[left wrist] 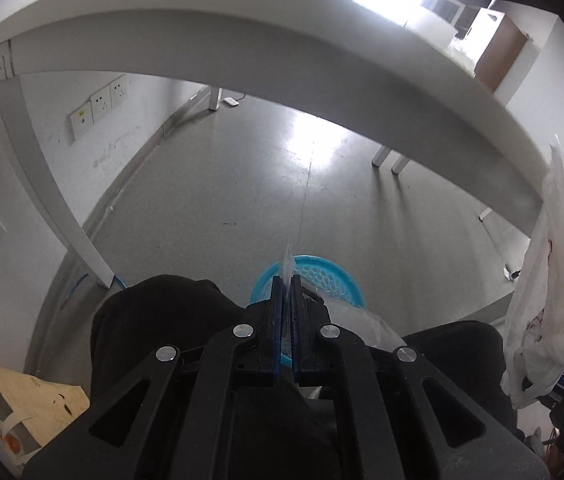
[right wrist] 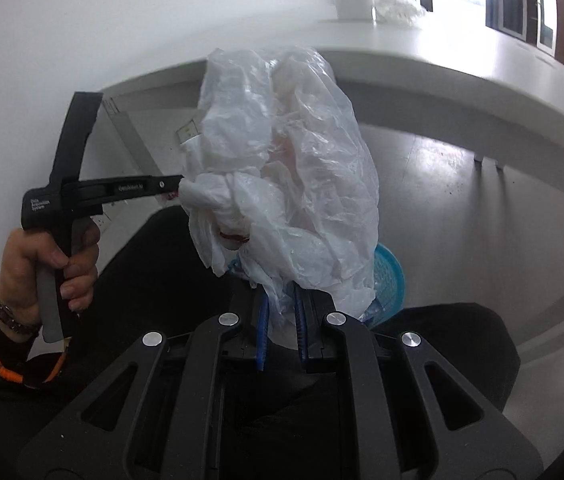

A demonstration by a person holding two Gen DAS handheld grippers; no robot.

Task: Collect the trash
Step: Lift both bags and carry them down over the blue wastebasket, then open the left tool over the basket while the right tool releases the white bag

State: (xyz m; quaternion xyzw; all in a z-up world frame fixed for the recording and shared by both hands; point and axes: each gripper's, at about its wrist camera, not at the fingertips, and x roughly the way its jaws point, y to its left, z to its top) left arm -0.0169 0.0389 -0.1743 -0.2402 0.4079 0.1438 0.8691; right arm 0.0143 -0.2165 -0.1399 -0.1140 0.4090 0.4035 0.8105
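A crumpled translucent white plastic bag (right wrist: 293, 168) hangs in the air between both grippers, above a blue plastic waste basket (right wrist: 391, 276) on the floor. My right gripper (right wrist: 282, 300) is shut on the bag's lower edge. My left gripper (left wrist: 286, 280) is shut on a thin strip of the bag's plastic; in the right wrist view its tips (right wrist: 180, 186) pinch the bag's left side. The bag also shows at the right edge of the left wrist view (left wrist: 553, 288). The basket (left wrist: 321, 276) lies just beyond the left fingertips.
A white desk (left wrist: 242, 36) arches overhead, its leg (left wrist: 42, 168) at the left by a wall with sockets (left wrist: 98, 108). A paper bag (left wrist: 30, 404) stands at the lower left. The person's dark-clothed legs (right wrist: 154, 280) flank the basket. A white box (right wrist: 353, 0) sits on the desk.
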